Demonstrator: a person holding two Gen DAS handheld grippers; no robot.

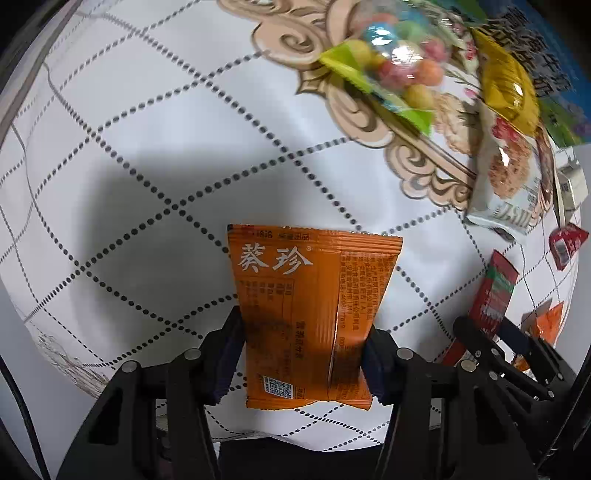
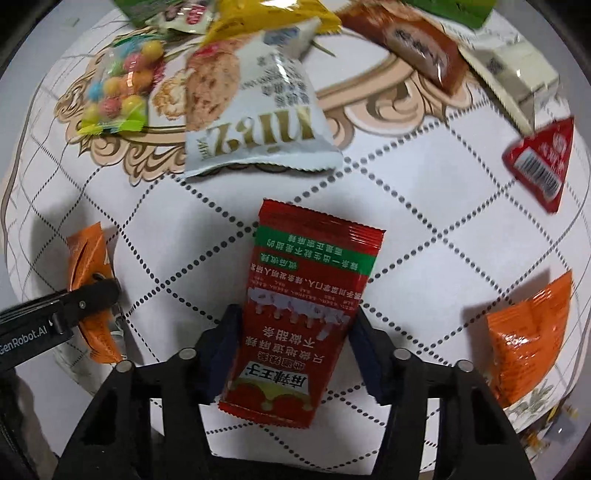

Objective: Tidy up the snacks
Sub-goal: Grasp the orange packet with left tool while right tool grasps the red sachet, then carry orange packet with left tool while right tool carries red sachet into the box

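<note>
Ahead of your left gripper [image 1: 299, 363], the blue pack [image 1: 550, 55] is blurred and cut by the edge — its print unreadable. Right of your right gripper [image 2: 291, 354], the orange pack [image 2: 528, 332] runs off-frame; far green packs [image 2: 454, 9] are cropped.

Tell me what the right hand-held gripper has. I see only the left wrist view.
Observer: The right hand-held gripper is shut on the red packet, with a pad on each long edge.
Operator: Name anything at the far side that I'm missing.
Observer: A brown packet lies at the far side, beside the white box.
</note>
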